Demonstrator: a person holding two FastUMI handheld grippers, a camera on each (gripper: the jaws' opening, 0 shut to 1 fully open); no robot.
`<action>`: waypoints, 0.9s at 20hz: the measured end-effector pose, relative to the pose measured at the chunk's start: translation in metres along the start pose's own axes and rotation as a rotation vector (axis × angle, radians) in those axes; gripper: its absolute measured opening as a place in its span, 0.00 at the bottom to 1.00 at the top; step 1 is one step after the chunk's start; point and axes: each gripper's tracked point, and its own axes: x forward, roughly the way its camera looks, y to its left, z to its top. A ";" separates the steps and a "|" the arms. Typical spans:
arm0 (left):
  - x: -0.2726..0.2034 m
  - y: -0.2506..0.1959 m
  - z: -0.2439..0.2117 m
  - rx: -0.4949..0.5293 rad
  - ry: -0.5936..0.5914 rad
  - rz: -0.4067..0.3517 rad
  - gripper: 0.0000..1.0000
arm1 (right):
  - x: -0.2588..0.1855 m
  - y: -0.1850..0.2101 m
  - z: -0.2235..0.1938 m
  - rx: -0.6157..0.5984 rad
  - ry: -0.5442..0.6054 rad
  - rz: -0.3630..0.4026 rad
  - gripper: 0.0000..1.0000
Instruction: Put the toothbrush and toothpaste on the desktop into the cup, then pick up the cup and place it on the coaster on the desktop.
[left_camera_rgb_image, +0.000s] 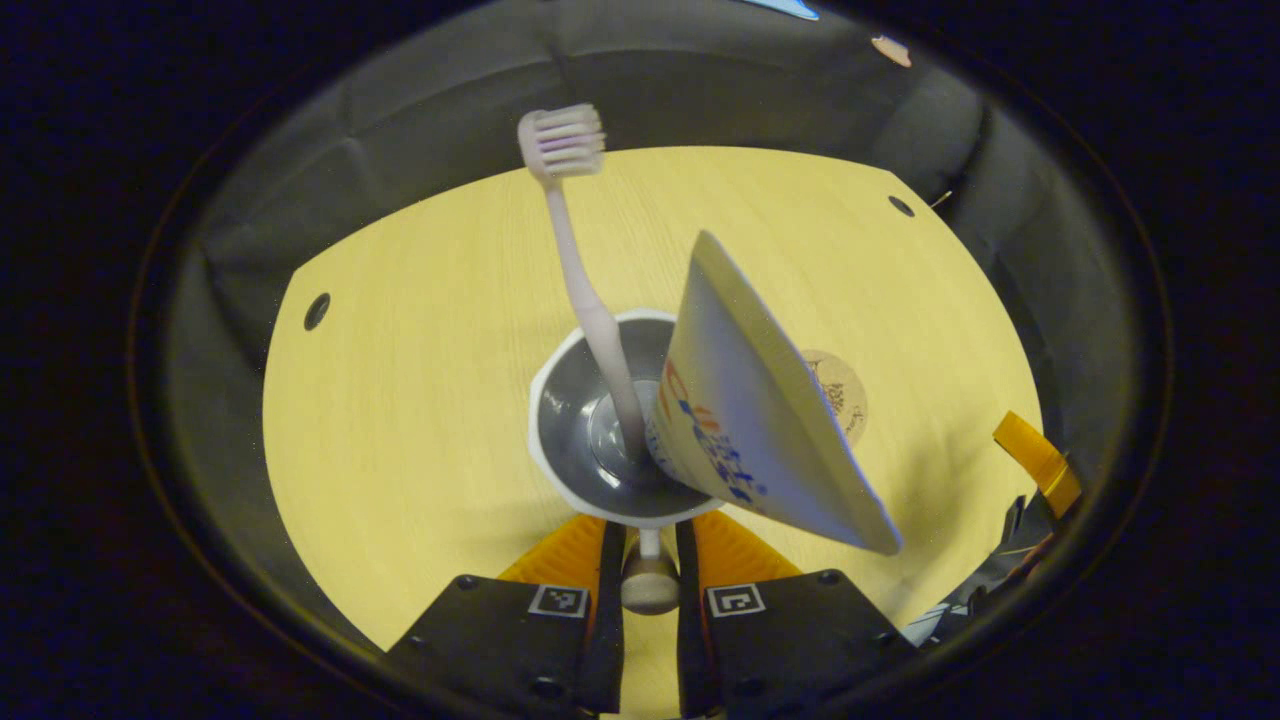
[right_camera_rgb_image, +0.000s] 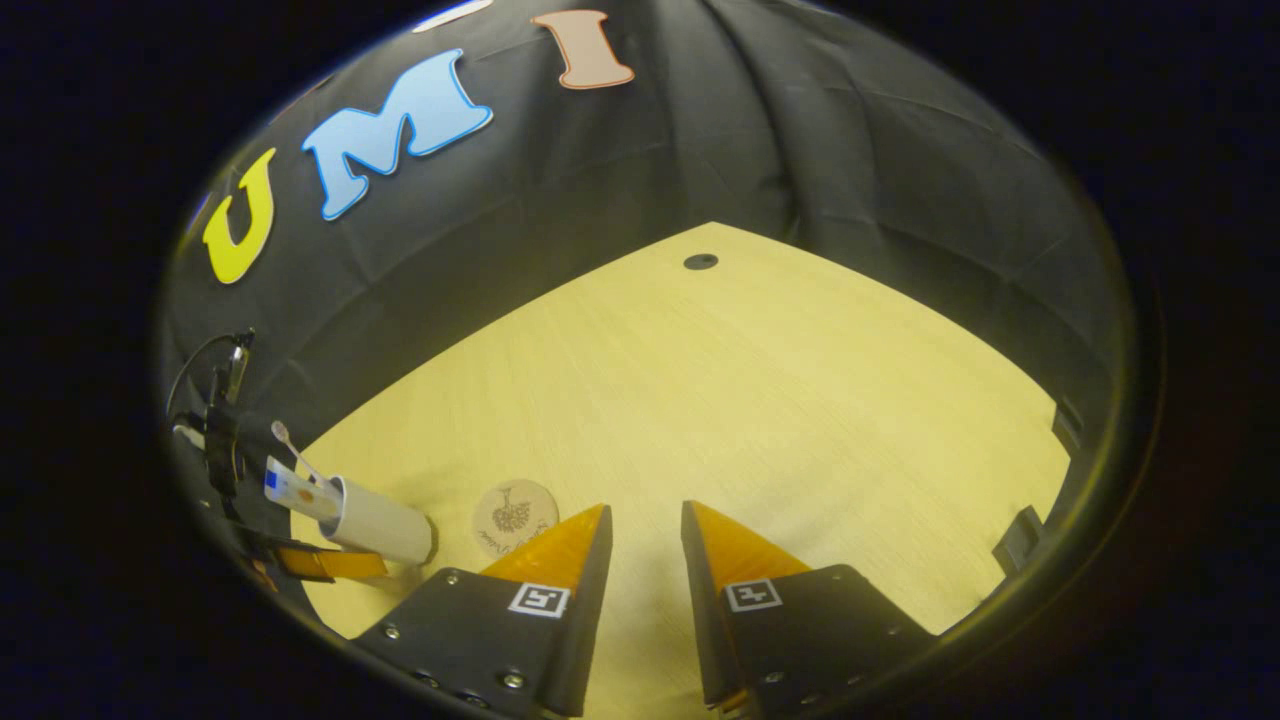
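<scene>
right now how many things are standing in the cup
2: the toothbrush leans left, bristles up, and the toothpaste leans right, both with their lower ends in the cup. Anything smaller beneath the tube would be hidden.

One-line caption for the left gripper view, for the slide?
Left gripper grips the cup by its handle, toothbrush and toothpaste inside, coaster just beyond.

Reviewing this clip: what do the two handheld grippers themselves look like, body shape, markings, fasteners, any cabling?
The left gripper has two black angular finger carriers with visible screws, each bearing a small square black-and-white tag, and wedge-shaped ribbed fingers. The right gripper has the same build: black blocks with screws, a square tag on each, and tapered fingers. In the right gripper view, thin cables loop off the distant left gripper.
</scene>
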 end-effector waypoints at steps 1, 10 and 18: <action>-0.002 -0.003 0.003 0.020 -0.008 0.000 0.29 | 0.000 -0.001 0.000 0.002 0.002 0.001 0.42; -0.001 -0.067 0.013 0.102 -0.011 -0.070 0.29 | -0.003 -0.021 0.006 0.029 -0.003 -0.012 0.42; 0.016 -0.092 0.010 0.102 0.020 -0.114 0.29 | -0.008 -0.055 0.009 0.074 0.004 -0.050 0.38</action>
